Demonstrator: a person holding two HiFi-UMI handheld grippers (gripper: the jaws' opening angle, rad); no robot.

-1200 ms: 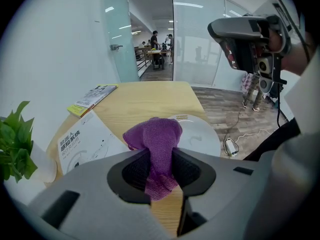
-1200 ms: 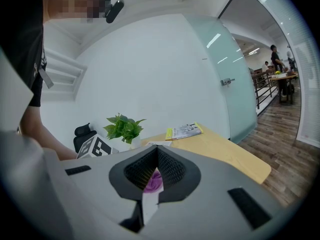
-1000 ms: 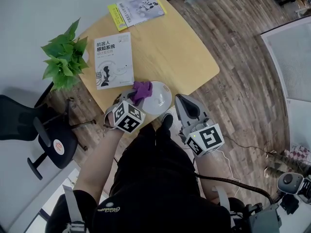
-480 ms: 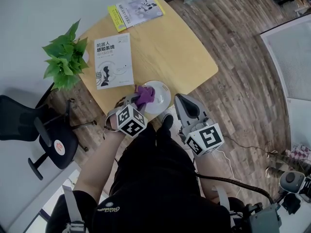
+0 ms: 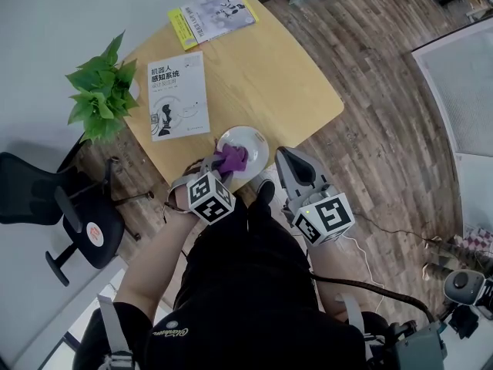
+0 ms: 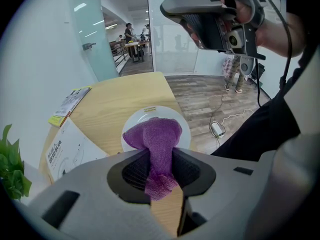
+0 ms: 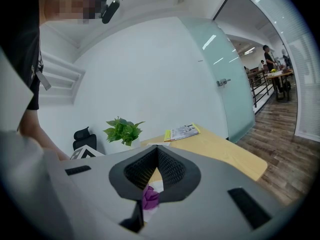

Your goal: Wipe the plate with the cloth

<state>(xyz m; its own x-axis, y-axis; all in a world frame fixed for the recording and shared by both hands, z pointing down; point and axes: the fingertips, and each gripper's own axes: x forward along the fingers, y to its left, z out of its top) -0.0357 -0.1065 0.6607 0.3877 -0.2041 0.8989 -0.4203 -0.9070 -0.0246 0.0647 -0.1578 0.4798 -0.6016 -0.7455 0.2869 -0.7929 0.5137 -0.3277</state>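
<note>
Clamping the cloth [image 6: 155, 136], the left gripper [image 6: 159, 170] is holding it on the plate [image 6: 134, 129] at the table [image 5: 262, 75] edge; light overlapping strokes seem advisable. The right gripper [image 7: 157, 156] is hovering alongside, jaws together, empty.

Head view: overhead, facing steeply down, table [image 5: 269, 75] at 12 o'clock
Left gripper view: close over plate [image 6: 155, 111], facing across table
Right gripper view: farther back, facing plant [image 7: 122, 130]
Shared: plate, cloth [image 5: 231, 159]
</note>
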